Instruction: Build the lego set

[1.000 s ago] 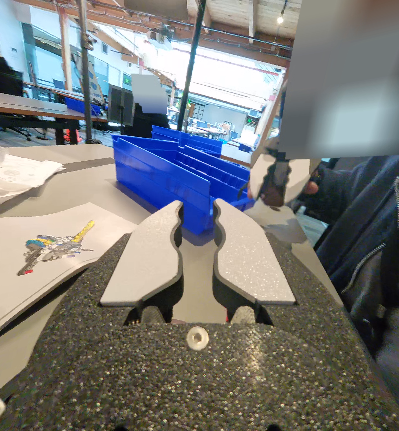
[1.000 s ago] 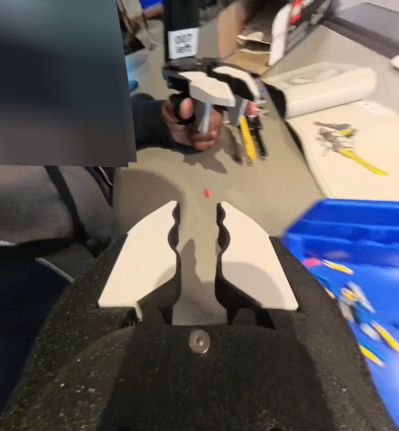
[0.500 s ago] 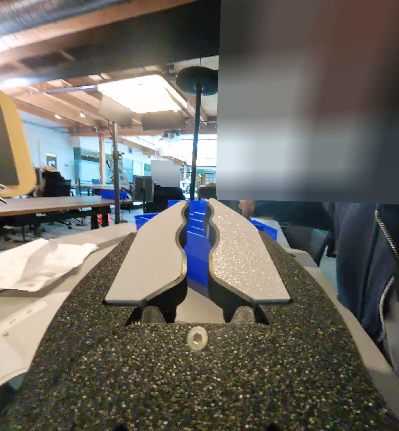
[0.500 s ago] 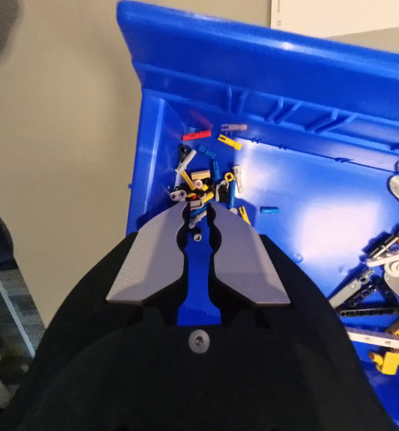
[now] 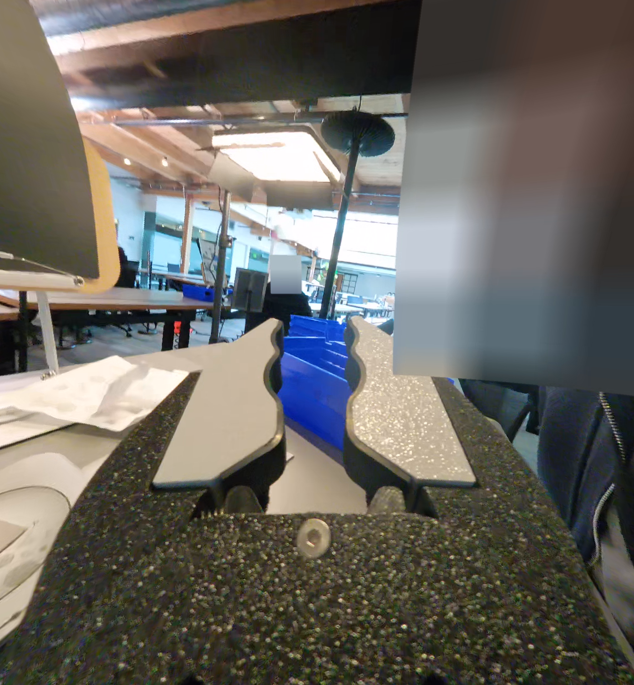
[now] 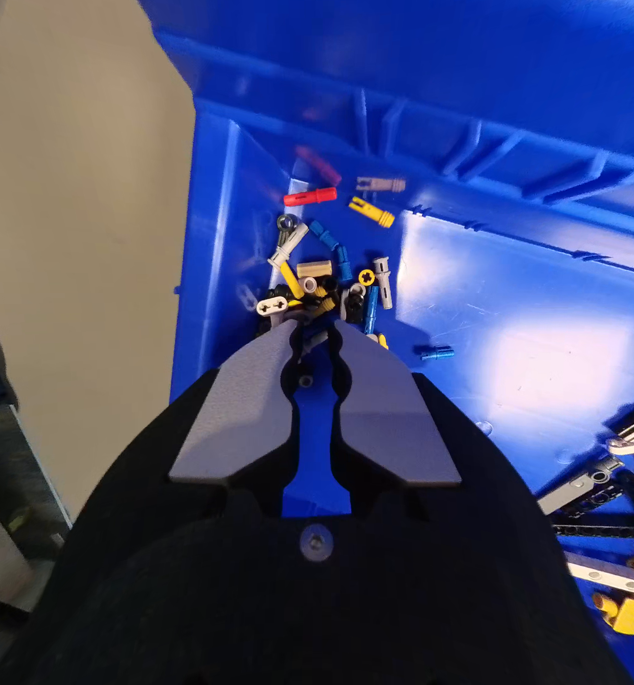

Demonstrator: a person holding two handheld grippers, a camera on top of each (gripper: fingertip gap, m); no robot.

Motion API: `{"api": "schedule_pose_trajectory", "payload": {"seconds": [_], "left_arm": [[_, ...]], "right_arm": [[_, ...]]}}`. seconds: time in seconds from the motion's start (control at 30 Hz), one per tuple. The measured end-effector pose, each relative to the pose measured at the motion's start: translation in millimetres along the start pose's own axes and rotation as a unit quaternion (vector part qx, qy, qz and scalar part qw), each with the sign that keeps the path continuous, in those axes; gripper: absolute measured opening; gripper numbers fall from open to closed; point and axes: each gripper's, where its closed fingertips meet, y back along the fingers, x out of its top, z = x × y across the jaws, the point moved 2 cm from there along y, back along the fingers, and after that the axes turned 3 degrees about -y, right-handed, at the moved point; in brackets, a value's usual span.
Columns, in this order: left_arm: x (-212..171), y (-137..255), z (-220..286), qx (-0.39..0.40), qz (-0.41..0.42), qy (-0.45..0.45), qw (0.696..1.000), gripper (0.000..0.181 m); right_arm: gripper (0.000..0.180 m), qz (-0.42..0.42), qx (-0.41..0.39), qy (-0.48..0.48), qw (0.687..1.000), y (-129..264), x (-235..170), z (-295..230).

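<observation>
Left tool (image 5: 313, 328) spread wider, empty, above table; right tool (image 6: 311, 326) narrowly parted over pin pile (image 6: 322, 285) in blue bin (image 6: 511, 352).

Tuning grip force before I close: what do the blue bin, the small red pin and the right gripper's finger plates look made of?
Blue bin: moulded plastic, glossy, judging by ribs, glare and fine scratches. Small red pin: hard, smooth plastic with a moulded collar. Right gripper finger plates: matte grey, finely textured, probably plastic; uncertain.
</observation>
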Motion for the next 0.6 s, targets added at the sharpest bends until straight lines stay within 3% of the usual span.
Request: {"api": "schedule_pose_trajectory", "payload": {"seconds": [0.2,0.43,0.6], "left_arm": [[-11.3,-1.3,-9.5,0.022,-0.03,0.024,0.999,0.029],[-12.6,5.0,-23.8,0.089,-0.019,-0.072,0.993,0.024],[-14.1,6.4,-23.6,0.078,-0.015,-0.068,0.995,0.023]], "right_arm": [[0.014,0.002,-0.001,0.015,1.0,0.5,1.1,-4.3],[0.013,0.004,0.0,0.013,1.0,-1.3,5.1,-6.1],[0.012,-0.014,-0.005,0.013,1.0,-4.4,1.0,-6.4]]}}
